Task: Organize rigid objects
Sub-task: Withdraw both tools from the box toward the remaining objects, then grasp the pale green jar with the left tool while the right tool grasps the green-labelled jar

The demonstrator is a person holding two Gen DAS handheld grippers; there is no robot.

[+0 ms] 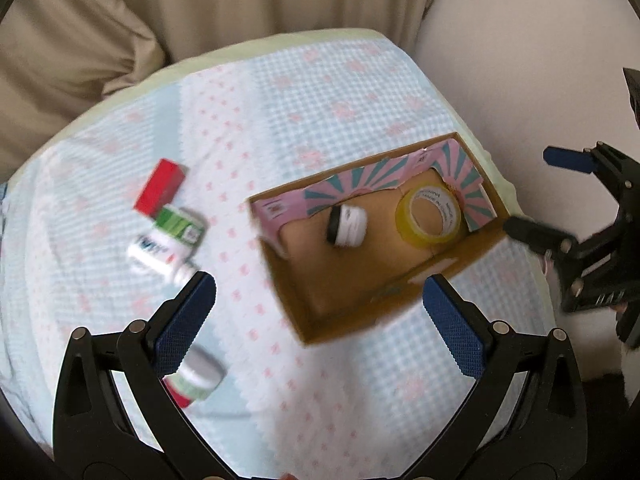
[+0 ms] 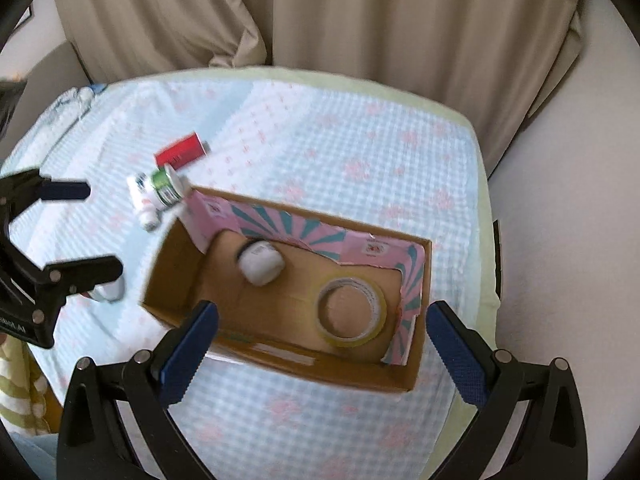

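Observation:
An open cardboard box [image 1: 304, 312] [image 2: 168, 276] sits on the table. Inside lie a white jar with a black lid [image 1: 347, 225] [image 2: 261, 263] and a roll of yellow tape [image 1: 428, 216] [image 2: 352, 312]. Left of the box lie a red box [image 1: 160, 186] [image 2: 180, 154], a green-labelled bottle [image 1: 180, 226] [image 2: 164, 186] and a white bottle [image 1: 158, 258] [image 2: 142, 204]. Another small jar [image 1: 198, 376] [image 2: 108, 290] lies nearer. My left gripper [image 1: 318, 320] [image 2: 80, 228] is open and empty above the table. My right gripper [image 2: 320, 344] [image 1: 536, 196] is open and empty over the box.
The table wears a light blue checked cloth [image 1: 320, 112] [image 2: 320, 128] with pink flowers. Beige curtains [image 1: 200, 0] [image 2: 360, 12] hang behind. A white wall [image 1: 520, 60] is on the right. Crumpled cloth [image 2: 68, 100] lies at the table's far left.

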